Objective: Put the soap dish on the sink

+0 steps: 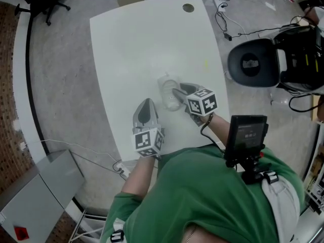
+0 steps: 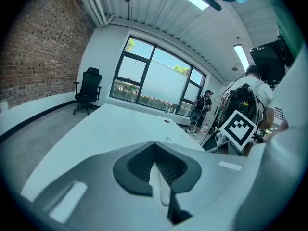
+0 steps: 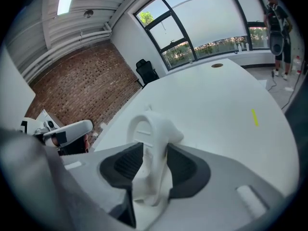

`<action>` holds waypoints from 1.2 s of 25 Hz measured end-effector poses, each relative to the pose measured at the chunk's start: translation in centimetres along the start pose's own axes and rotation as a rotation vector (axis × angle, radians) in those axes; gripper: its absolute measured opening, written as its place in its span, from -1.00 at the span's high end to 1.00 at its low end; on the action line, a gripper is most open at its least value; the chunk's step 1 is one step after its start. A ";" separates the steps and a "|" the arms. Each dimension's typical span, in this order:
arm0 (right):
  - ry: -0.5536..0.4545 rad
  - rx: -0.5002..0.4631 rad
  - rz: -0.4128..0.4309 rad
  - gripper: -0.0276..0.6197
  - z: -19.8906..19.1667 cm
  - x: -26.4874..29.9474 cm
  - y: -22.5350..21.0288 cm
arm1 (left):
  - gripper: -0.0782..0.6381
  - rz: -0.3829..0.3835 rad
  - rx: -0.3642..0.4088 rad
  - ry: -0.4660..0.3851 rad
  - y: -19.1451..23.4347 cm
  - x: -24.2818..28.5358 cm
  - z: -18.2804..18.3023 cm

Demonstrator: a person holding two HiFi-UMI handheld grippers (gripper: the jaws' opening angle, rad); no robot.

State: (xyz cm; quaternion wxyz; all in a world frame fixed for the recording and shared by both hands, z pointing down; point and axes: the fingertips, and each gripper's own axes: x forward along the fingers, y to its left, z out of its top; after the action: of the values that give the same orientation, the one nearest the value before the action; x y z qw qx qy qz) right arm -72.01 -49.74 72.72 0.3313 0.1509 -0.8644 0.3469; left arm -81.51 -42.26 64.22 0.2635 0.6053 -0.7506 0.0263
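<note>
The white soap dish (image 1: 166,89) sits on the white table (image 1: 142,39) near its front right part. In the right gripper view the soap dish (image 3: 150,134) stands on edge between the two dark pads (image 3: 124,165). My right gripper (image 1: 176,92) reaches it from the right and is open, its jaws close on either side of the dish. My left gripper (image 1: 147,104) rests to the left of the dish, near the table's front edge, and is shut and empty. In its own view the left gripper (image 2: 161,170) shows its pads meeting. No sink is in view.
The table has a round cable hole (image 1: 188,7) at the far end and a small yellow mark (image 1: 206,65) right of the dish. A black office chair (image 1: 253,62) and loose cables (image 1: 228,19) lie on the floor to the right. A brick wall (image 1: 7,85) runs along the left.
</note>
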 end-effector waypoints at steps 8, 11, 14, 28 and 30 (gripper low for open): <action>-0.047 -0.028 -0.041 0.45 3.2 -3.2 -0.1 | 0.77 -0.039 0.025 -0.010 -1.8 0.9 2.6; -0.082 -0.036 -0.048 0.45 3.9 -5.1 0.5 | 0.77 -0.041 0.053 -0.029 -3.0 0.1 3.7; -0.105 -0.059 -0.027 0.45 3.3 -6.9 1.8 | 0.77 -0.032 0.067 -0.050 -4.3 -1.5 3.8; -0.359 -0.295 0.082 0.89 -0.4 -15.4 10.6 | 0.77 -0.024 0.167 -0.177 -9.4 -10.1 2.2; -0.392 -0.310 0.088 0.90 -1.6 -17.4 10.8 | 0.77 -0.024 0.179 -0.192 -11.0 -11.2 1.4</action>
State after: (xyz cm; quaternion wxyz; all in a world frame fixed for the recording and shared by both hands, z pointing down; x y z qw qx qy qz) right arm -63.83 -40.39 56.41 0.1613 0.1250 -0.9607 0.1883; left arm -70.48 -35.65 55.11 0.1355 0.6352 -0.7597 0.0319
